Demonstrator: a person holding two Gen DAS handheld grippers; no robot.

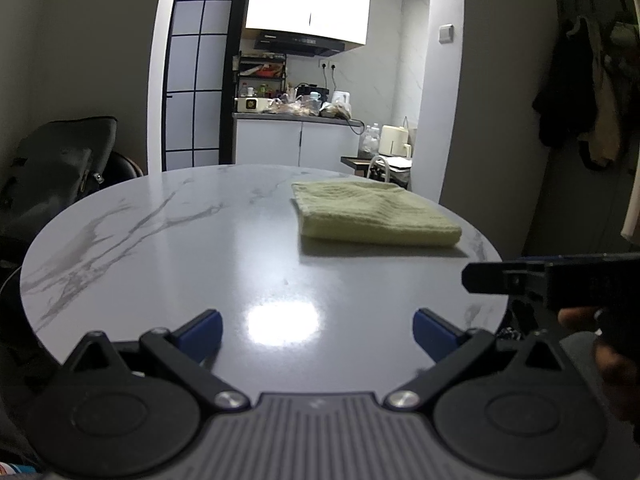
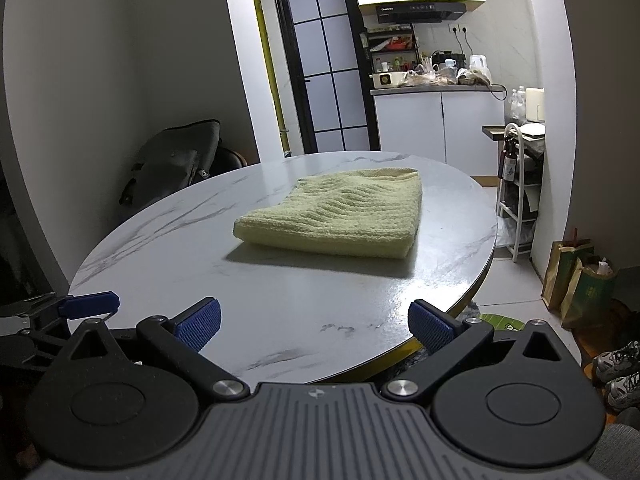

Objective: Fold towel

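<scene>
Pale green ribbed terry towel (image 2: 340, 212), folded into a thick rectangle

It lies on the round white marble-look desk (image 2: 280, 304); left hand-held gripper (image 1: 318, 330) and right hand-held gripper (image 2: 314, 324) both gape wide, holding nothing, near the desk's edge.

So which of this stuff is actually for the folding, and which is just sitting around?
For the job: green towel, marble table, left gripper, right gripper.

Just around: grey bag, paper bags, sneakers, kitchen counter clutter.

Bare tabletop ahead
Only the towel (image 2: 340, 212) lies on the tabletop (image 2: 280, 292); open marble all around it.
</scene>
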